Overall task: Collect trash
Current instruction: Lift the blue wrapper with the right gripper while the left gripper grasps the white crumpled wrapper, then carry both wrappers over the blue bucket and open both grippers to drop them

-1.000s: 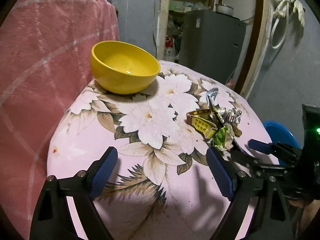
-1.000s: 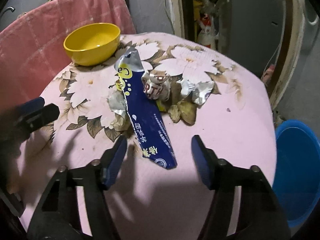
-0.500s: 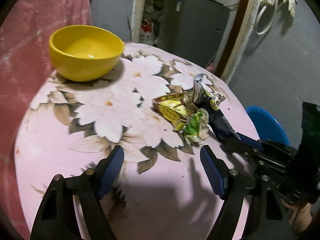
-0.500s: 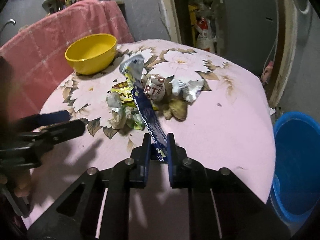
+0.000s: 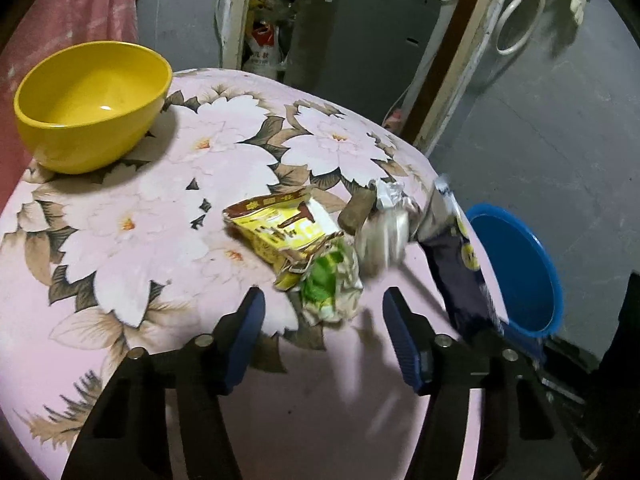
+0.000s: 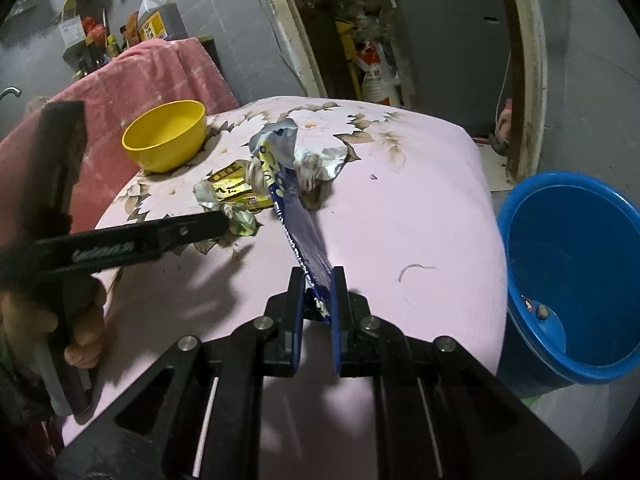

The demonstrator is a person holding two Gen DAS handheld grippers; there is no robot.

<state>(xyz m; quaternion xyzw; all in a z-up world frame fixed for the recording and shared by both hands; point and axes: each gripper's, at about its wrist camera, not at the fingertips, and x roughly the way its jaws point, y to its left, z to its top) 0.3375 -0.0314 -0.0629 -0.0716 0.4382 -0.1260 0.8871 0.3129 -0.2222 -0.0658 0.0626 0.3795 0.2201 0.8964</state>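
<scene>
The right gripper (image 6: 316,294) is clamped on the long dark-blue foil wrapper (image 6: 298,224), lifting it off the pile mid-worktop (image 6: 420,208). The left gripper (image 5: 322,334), jaws just narrowing yet apart, nears the crumpled green wrapper (image 5: 330,288). Next, likely carry to the one blue plastic bucket (image 6: 572,272) beside the right edge. One yellow bowl (image 6: 166,136); roughly five wrappers.

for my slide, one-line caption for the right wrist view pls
Right tongs clamp the end of a dark blue wrapper above the pink floral table, blue bucket waiting alongside.
</scene>
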